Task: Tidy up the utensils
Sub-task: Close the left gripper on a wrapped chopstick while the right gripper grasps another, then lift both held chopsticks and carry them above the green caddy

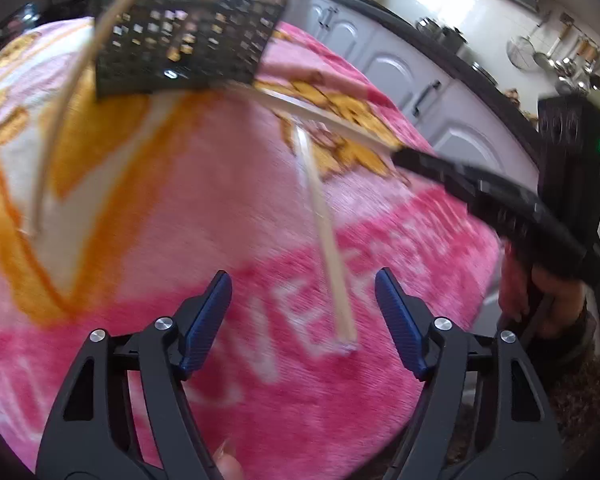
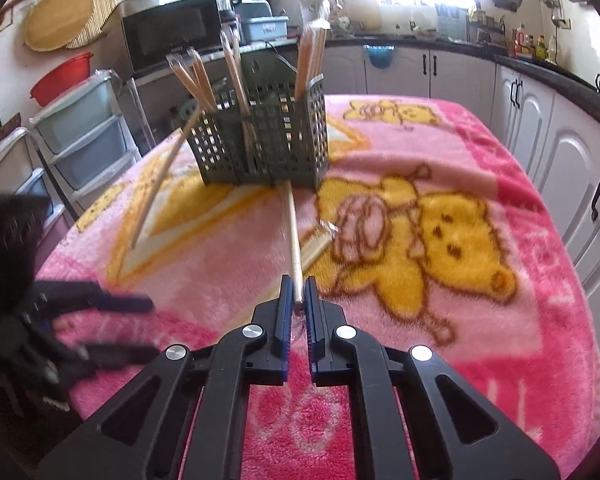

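Right gripper (image 2: 299, 296): fingers clamped on near end of a chopstick pair (image 2: 293, 236) lying on the blanket (image 2: 500, 320) mid-bench, far end touching the basket (image 2: 268, 140). Basket sits twd far edge w/ more chopsticks upright. Left gripper (image 1: 303, 316): fingers apart, nothing held, near left edge; another chopstick (image 1: 324, 232) just ahead.

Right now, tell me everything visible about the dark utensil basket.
The utensil basket is a dark, plastic-looking caddy with square-grid walls and several compartments. It stands upright on the pink blanket toward the table's far side. Wrapped chopstick pairs stick up from it, leaning outward; one loose pair leans against its left corner. No gripper touches it.
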`<state>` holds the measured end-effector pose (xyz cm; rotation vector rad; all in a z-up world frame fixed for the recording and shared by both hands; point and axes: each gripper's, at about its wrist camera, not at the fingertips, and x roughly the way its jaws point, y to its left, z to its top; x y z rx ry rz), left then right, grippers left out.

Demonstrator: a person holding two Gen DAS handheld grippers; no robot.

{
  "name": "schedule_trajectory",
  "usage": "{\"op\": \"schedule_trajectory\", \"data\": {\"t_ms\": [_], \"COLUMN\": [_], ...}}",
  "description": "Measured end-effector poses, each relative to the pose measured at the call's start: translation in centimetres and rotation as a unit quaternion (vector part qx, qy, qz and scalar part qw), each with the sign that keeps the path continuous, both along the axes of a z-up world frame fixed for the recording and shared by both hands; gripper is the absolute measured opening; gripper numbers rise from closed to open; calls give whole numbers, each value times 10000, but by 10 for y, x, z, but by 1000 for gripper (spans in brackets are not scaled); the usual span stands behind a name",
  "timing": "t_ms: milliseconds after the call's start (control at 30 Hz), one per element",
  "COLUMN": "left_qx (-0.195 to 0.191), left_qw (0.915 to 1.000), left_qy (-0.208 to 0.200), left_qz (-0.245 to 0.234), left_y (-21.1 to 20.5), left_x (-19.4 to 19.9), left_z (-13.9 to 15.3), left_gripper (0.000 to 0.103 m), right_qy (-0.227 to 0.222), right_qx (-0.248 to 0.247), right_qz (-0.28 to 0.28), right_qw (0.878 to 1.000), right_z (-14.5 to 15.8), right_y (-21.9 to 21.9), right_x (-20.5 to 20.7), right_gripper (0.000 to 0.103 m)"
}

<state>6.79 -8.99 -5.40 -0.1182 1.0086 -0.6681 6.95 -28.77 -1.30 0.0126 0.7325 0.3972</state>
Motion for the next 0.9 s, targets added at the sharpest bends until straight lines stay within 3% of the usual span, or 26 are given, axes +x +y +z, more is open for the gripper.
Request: {"op": "schedule_trajectory", "data": {"t_ms": [133,333,500,667,900], "left_qx": [204,684,672,434,192], "left_qw": [9995,9965,9969,9987,9964], "left_qy": [-3,-321,-279,-221,-771], "left_qz": [-228,-355,-301,-177,282], "left_y": [-22,-38,-29,-16,18], "left_x": [-11,-23,-19,-16,-12], "left_z": [-7,-12,-14,-9,33], "left_gripper": [57,41,10,7,7], "right_qy": [-188,-437,-683,-899,-1141], "right_qx": [49,81,164,215,322], "right_qz": [32,153,210,215,246], "right_qw": [9998,9989,9973,9955,9926], "right_z": [15,35,52,67,86], "right_y": [0,5,5,7,8], "right_x": [-5,-15,-21,-23,-27], "right_gripper": [6,6,6,6,6]}}
